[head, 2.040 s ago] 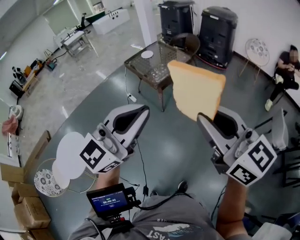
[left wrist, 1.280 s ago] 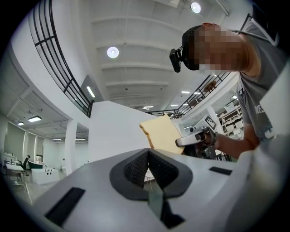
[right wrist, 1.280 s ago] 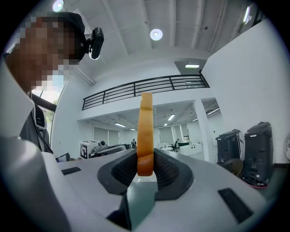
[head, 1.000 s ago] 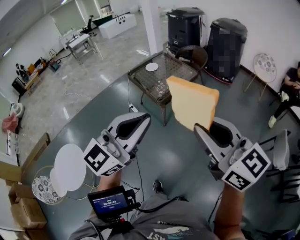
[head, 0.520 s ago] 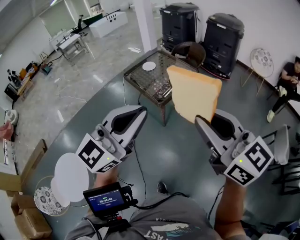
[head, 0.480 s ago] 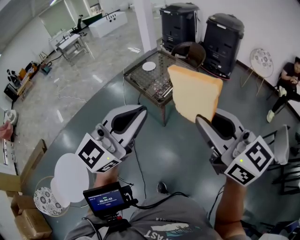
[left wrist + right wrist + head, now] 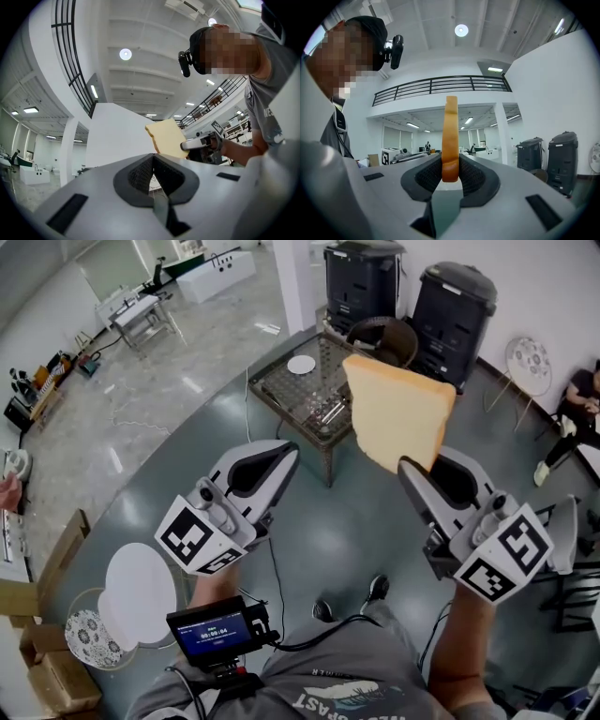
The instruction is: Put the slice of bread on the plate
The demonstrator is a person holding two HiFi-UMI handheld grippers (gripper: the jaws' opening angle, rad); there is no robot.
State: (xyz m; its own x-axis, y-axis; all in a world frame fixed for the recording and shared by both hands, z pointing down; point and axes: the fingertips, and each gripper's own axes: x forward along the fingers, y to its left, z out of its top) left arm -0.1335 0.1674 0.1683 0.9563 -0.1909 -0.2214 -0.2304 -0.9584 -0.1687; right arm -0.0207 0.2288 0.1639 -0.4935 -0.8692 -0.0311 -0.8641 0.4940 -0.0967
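My right gripper point(image 7: 412, 465) is shut on the lower edge of a pale yellow slice of bread point(image 7: 398, 413), which it holds upright in the air. In the right gripper view the slice point(image 7: 451, 136) stands edge-on between the dark pads point(image 7: 468, 176) of my right gripper point(image 7: 450, 159). My left gripper point(image 7: 286, 454) hovers beside it, shut and holding nothing. From the left gripper view point(image 7: 153, 155) the bread point(image 7: 166, 138) shows to the right. A small white plate point(image 7: 301, 364) lies on a mesh-topped table point(image 7: 281, 395) ahead.
Two black bins point(image 7: 361, 282) and a brown chair point(image 7: 389, 338) stand behind the table. A person point(image 7: 581, 395) sits at the far right. A white round disc point(image 7: 141, 589), a patterned plate point(image 7: 82, 638) and cardboard boxes point(image 7: 52, 681) are at lower left. Cables cross the grey floor.
Both grippers have travelled with the person across the floor toward the mesh table. The bread stays upright in the right gripper. A foot now shows below.
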